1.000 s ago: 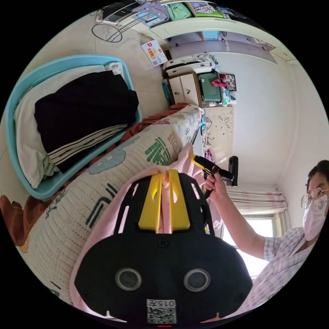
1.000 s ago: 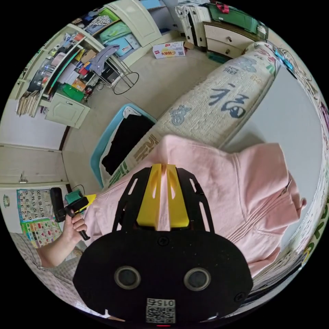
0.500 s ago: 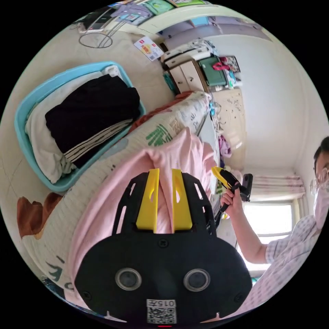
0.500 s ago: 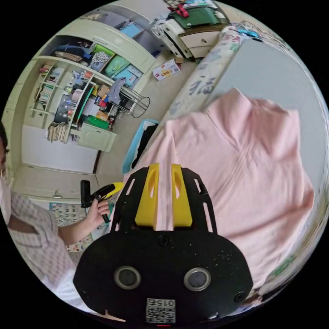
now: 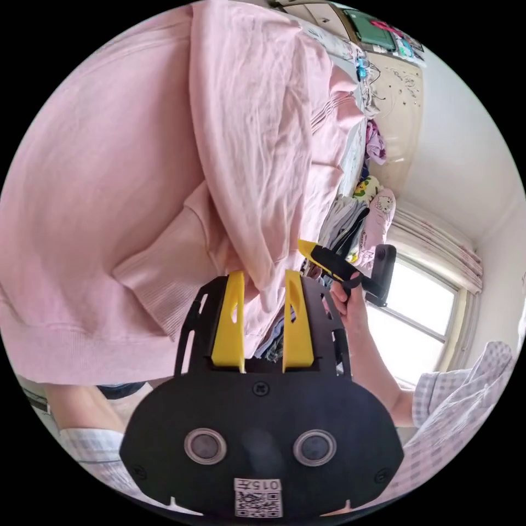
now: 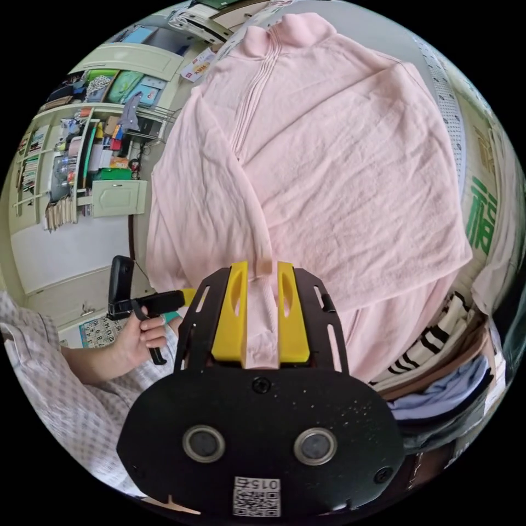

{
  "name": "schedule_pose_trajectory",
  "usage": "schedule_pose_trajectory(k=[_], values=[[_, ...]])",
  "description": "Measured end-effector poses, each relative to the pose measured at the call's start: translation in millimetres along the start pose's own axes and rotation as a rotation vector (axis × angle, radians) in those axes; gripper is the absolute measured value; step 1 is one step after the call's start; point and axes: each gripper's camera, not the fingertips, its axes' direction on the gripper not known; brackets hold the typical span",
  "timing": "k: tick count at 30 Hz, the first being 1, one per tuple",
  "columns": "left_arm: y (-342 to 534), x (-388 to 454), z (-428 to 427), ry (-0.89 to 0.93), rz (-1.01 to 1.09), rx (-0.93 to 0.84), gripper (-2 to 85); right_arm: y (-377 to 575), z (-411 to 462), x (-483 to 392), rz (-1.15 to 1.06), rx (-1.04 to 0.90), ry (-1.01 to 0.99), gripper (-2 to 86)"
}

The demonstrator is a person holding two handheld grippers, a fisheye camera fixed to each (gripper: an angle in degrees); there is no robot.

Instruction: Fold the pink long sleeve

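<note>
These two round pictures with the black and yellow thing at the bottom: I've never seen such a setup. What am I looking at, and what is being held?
No robot here: a person holds a hand-held gripper in each hand, and a fisheye camera rides on each.

In the left gripper view, the left hand-held gripper has its yellow jaws around a fold of the pink long sleeve; the right one shows beside it.

In the right gripper view, the right hand-held gripper pinches a strip of the same garment, which spreads zip side up over a grey surface. Striped and blue clothes lie piled nearby.
</note>
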Motion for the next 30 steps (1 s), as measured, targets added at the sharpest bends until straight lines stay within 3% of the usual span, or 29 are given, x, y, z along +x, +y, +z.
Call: schedule_pose_trajectory(k=[5,13,17,20,24,30], values=[[3,26,1,-0.086,0.044,-0.001,2.2,6,-18,-8,-0.066,0.026,0.167,0.2],[4,47,11,-0.261,0.131,-0.046,1.7,9,-2,-10,-0.113,-0.049,0.313,0.6],[-5,51,7,-0.183,0.099,-0.213,3.7,7,-17,3,-0.085,-0.099,0.192,4.6],[-17,78,-21,-0.151,0.288,-0.314,4.5,3,-56,24,-0.027,0.003,0.117,4.5],[-63,130,-94,-0.316,0.533,-0.150,7.0,-20,-122,49,0.005,0.228,0.165,6.6],[-178,214,-117,-0.517,0.823,0.032,10.8,-102,-164,64,-0.050,0.352,0.259,11.0]])
